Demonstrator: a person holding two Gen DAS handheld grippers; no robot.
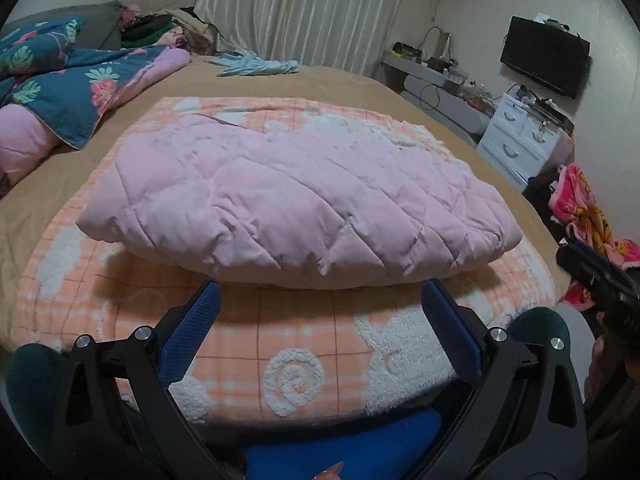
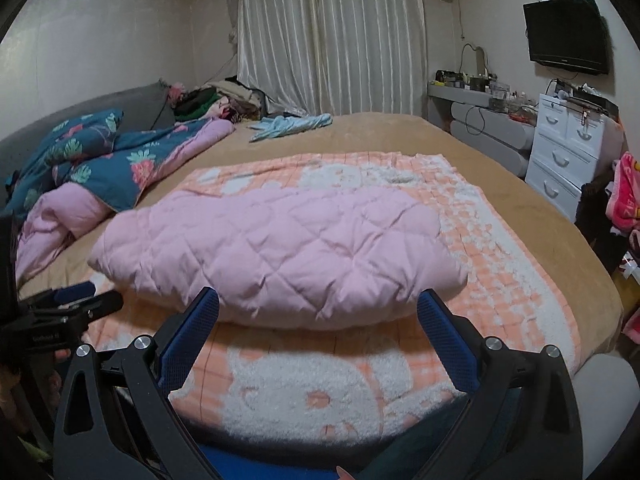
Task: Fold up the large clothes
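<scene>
A pink quilted garment [image 1: 296,204] [image 2: 280,256] lies folded into a thick bundle on an orange-and-white checked blanket [image 1: 304,340] [image 2: 520,264] spread over the bed. My left gripper [image 1: 322,292] hovers open just in front of the bundle's near edge, nothing between its blue pads. My right gripper [image 2: 320,300] is likewise open and empty, close to the bundle's near edge. The right gripper's body [image 1: 600,284] shows at the right edge of the left wrist view. In the right wrist view, the left gripper [image 2: 68,304] appears at the left edge.
A floral teal and pink duvet [image 1: 60,80] [image 2: 100,160] is heaped at the bed's left. A light blue cloth [image 1: 256,65] [image 2: 292,125] lies at the far end. White drawers [image 1: 520,136] [image 2: 564,156], a wall television [image 2: 568,36] and pink fabric [image 1: 584,208] stand to the right.
</scene>
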